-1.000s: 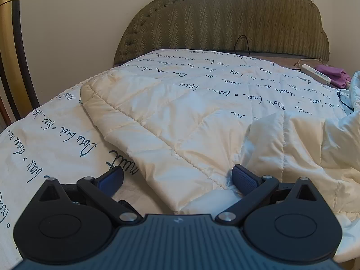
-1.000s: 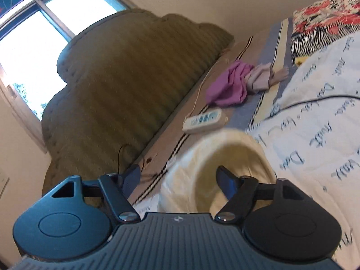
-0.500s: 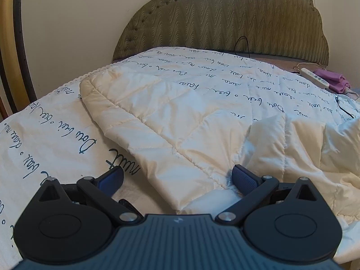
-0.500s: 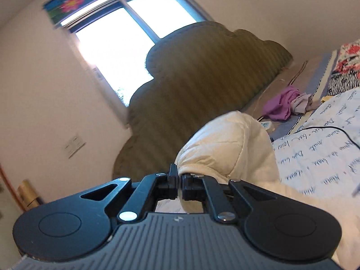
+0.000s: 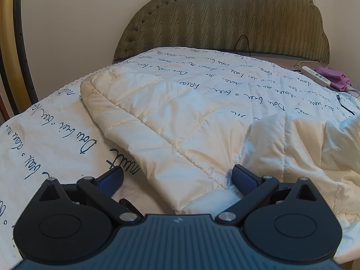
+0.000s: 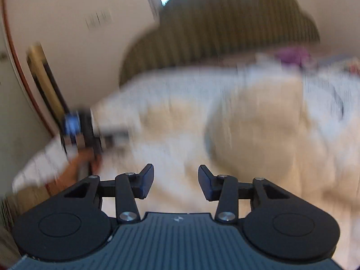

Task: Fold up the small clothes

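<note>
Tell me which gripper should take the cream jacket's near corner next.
Left, probably. The left gripper stands open with the cream jacket's corner between its fingers; the right gripper, open and empty, shows only blur.

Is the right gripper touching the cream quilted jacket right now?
Apart. The right wrist view shows the right gripper with jaws spread, just opened, and nothing between them; the jacket lies blurred beyond.

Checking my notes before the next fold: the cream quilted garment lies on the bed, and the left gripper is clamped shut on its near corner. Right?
Not quite. The left wrist view shows the left gripper open, fingers either side of the cream quilted garment's near corner, not clamped. It does lie on the bed.
</note>
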A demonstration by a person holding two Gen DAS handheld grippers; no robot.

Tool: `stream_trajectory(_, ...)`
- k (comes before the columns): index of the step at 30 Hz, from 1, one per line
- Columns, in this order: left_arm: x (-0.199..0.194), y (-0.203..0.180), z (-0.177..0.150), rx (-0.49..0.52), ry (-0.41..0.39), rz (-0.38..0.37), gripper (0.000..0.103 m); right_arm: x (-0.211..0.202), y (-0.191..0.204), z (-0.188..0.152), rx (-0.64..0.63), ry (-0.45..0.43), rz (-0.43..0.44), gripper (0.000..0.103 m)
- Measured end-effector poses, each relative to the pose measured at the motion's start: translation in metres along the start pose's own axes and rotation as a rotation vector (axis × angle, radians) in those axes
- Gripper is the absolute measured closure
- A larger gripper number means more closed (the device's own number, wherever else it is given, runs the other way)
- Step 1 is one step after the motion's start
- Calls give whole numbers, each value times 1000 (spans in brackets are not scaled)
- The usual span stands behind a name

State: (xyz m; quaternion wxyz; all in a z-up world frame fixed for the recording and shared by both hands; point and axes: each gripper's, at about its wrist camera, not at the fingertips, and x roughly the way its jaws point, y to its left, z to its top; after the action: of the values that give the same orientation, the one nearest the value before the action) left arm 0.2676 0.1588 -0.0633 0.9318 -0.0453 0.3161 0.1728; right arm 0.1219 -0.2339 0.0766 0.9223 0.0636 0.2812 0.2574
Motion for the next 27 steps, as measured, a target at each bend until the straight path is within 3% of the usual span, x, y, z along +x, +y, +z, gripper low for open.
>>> stream_trajectory(2,0,0,0,3,0,3,0,-1,-7,42,-29,-182,-80,23)
stream_trajectory(3,0,-1,0,3,-1,2,0,4,-15,60,-49,-271,-161,19)
stream_trajectory(5,0,0,0,0,0,-1,0,24,-32,79,-98,-353,-319,18)
stream_trajectory(6,0,0,0,-2,0,-2,0,40,-46,83,-92,-344,-383,17)
stream_trajectory(8,-1,1,0,-11,1,-10,0,74,-74,78,-4,-207,-445,23)
stream_trajectory(10,-1,3,0,-21,2,-17,0,100,-99,44,117,-43,-412,29)
stream_trajectory(12,-1,4,0,-28,3,-21,0,113,-106,6,160,36,-377,29)
stream_trajectory(14,-2,6,0,-37,1,-28,0,128,-95,-32,125,104,-391,30)
stream_trajectory(16,-6,10,0,-64,-18,-37,0,133,-74,-51,46,93,-427,29)
stream_trajectory(19,-15,26,3,-143,-65,-38,0,132,-67,-53,48,92,-432,27)
stream_trajectory(23,-24,52,21,-210,-105,9,0,140,-64,-62,-6,61,-459,24)
stream_trajectory(25,-19,70,36,-223,-91,34,0,138,-68,-64,-6,43,-458,24)
stream_trajectory(27,-4,91,50,-265,-20,23,0,136,-72,-64,7,30,-444,23)
